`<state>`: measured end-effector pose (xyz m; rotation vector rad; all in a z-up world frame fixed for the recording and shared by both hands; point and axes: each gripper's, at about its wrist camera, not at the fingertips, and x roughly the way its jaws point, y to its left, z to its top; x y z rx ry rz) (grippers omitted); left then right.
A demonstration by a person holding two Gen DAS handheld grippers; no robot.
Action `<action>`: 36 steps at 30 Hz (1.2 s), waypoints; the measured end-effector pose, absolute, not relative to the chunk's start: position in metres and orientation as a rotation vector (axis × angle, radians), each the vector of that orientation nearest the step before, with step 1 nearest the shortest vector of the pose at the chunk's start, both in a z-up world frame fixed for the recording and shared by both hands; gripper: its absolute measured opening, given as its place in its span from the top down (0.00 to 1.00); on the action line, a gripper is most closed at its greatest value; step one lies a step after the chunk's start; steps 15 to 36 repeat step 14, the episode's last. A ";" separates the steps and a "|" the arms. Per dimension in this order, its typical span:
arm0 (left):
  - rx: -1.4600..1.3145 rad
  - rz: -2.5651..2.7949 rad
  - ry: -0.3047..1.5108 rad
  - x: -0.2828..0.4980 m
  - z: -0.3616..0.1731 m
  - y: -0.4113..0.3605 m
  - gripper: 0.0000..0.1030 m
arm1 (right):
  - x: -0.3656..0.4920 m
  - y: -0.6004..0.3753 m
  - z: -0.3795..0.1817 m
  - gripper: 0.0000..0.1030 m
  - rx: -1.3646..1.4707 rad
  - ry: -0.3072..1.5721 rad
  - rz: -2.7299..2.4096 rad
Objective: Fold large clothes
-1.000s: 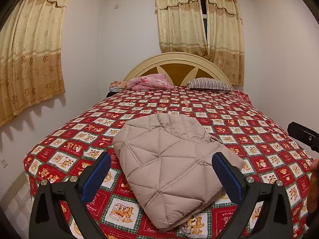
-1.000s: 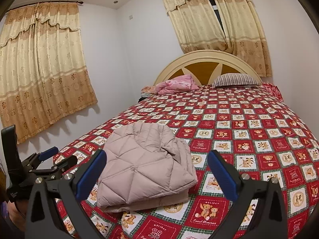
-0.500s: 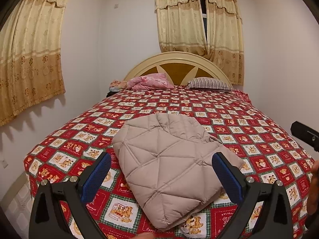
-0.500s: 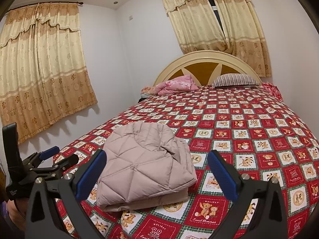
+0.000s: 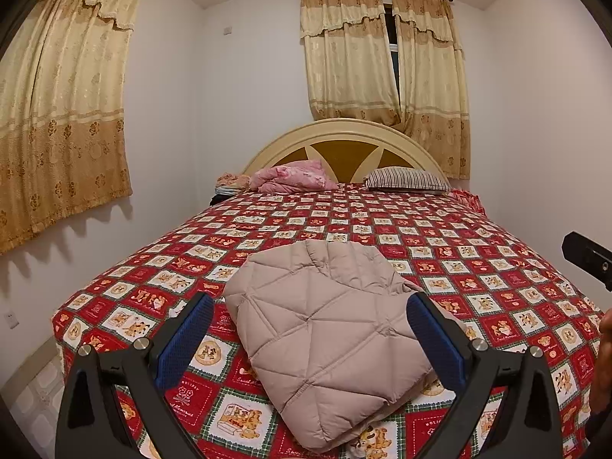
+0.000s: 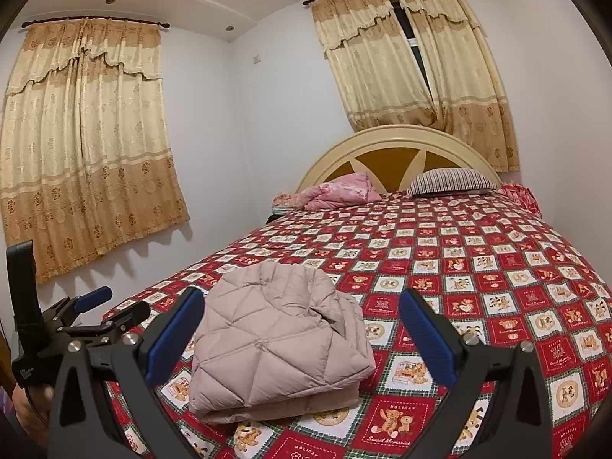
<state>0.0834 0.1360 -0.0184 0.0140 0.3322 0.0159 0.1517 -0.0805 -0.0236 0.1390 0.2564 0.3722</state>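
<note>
A beige quilted puffer jacket (image 5: 325,329) lies folded into a compact stack near the foot of the bed; it also shows in the right wrist view (image 6: 275,340). My left gripper (image 5: 310,340) is open and empty, held above and in front of the jacket, not touching it. My right gripper (image 6: 302,332) is open and empty too, to the right of the jacket and apart from it. The left gripper also appears at the left edge of the right wrist view (image 6: 76,313).
The bed carries a red checked bear-print cover (image 5: 478,267). A pink bundle (image 5: 294,178) and a striped pillow (image 5: 407,183) lie by the headboard (image 5: 344,141). Curtained windows (image 5: 57,114) stand on the left and back walls. Floor shows at lower left.
Both grippers have tilted or risen slightly, so the jacket sits lower in both views. The jacket has not moved and both grippers stay open.
</note>
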 end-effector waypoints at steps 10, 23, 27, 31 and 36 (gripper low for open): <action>0.028 0.044 0.338 0.087 -0.025 0.139 0.01 | 0.152 -0.074 -0.028 0.00 0.118 0.271 0.384; 0.036 0.040 0.334 0.088 -0.026 0.136 0.01 | 0.152 -0.072 -0.030 0.00 0.107 0.284 0.388; 0.036 0.040 0.334 0.088 -0.026 0.136 0.01 | 0.152 -0.072 -0.030 0.00 0.107 0.284 0.388; 0.036 0.040 0.334 0.088 -0.026 0.136 0.01 | 0.152 -0.072 -0.030 0.00 0.107 0.284 0.388; 0.036 0.040 0.334 0.088 -0.026 0.136 0.01 | 0.152 -0.072 -0.030 0.00 0.107 0.284 0.388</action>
